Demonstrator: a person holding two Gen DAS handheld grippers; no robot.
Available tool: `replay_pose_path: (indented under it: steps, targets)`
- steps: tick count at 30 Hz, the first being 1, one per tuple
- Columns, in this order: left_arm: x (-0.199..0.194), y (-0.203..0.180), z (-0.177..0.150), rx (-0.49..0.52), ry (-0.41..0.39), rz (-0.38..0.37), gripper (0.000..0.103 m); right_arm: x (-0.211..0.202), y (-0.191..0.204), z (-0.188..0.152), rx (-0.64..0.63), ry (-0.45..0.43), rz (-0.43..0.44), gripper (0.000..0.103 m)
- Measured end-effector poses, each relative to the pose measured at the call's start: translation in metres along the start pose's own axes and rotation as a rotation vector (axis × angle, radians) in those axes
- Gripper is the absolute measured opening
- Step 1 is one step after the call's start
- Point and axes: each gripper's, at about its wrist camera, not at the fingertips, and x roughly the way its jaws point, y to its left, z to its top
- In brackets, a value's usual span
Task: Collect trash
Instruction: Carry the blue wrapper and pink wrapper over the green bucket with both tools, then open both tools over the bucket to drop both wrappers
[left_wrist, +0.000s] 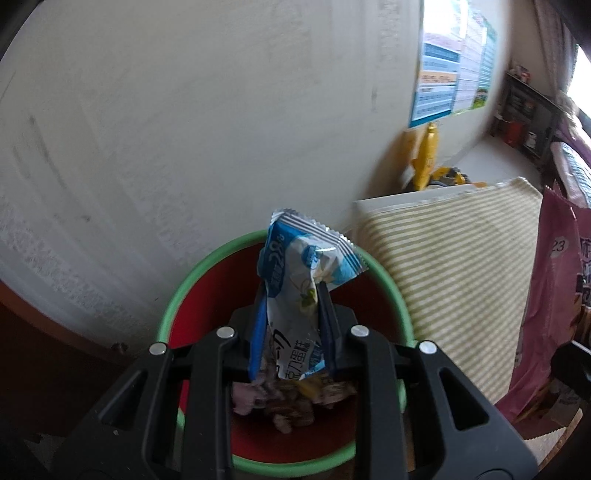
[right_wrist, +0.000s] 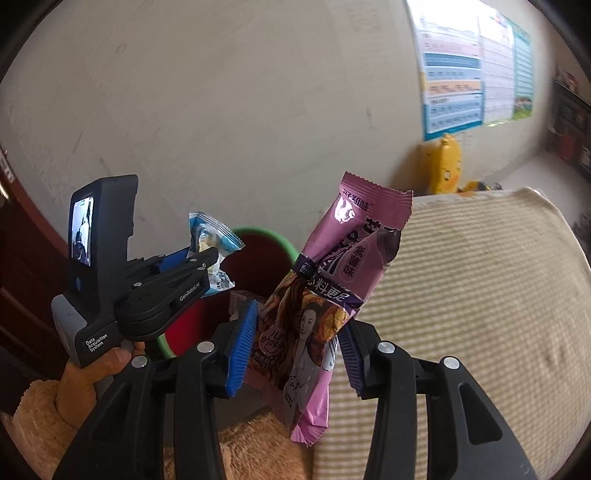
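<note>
1. Trash bin, green-rimmed, sits near the wall, left of the striped cushion.
2. Your right gripper clamps the purple wrapper; wait beside the bin.
3. Your left gripper pinches the blue wrapper over the opening: release there.

Right claw grips pink wrapper beside bin.

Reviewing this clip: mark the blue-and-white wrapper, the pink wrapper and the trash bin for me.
blue-and-white wrapper (left_wrist: 295, 295): left wrist view, on its printed middle between the fingers.
pink wrapper (right_wrist: 351, 236): right wrist view, on its upper pink half.
trash bin (left_wrist: 173, 299): left wrist view, on its green rim, left side.
</note>
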Motion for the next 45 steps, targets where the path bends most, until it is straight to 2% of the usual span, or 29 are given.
replay_pose_path:
  steps: [10,20,36,39,43,45]
  targets:
    - [0.019,0.034,-0.008,-0.061,0.056,0.035,0.024,0.041,0.034,0.012,-0.083,0.056,0.038,0.041]
    - [0.033,0.047,-0.015,-0.091,0.093,0.038,0.025,0.062,0.036,0.02,-0.104,0.088,0.038,0.041]
    - [0.044,0.052,-0.02,-0.106,0.128,0.028,0.026,0.074,0.038,0.017,-0.123,0.118,0.04,0.041]
    - [0.045,0.052,-0.021,-0.107,0.131,0.026,0.03,0.075,0.039,0.018,-0.122,0.119,0.039,0.041]
    - [0.045,0.052,-0.021,-0.112,0.133,0.024,0.047,0.075,0.04,0.017,-0.121,0.12,0.038,0.041]
    - [0.045,0.052,-0.021,-0.11,0.134,0.029,0.051,0.076,0.04,0.017,-0.122,0.12,0.038,0.041]
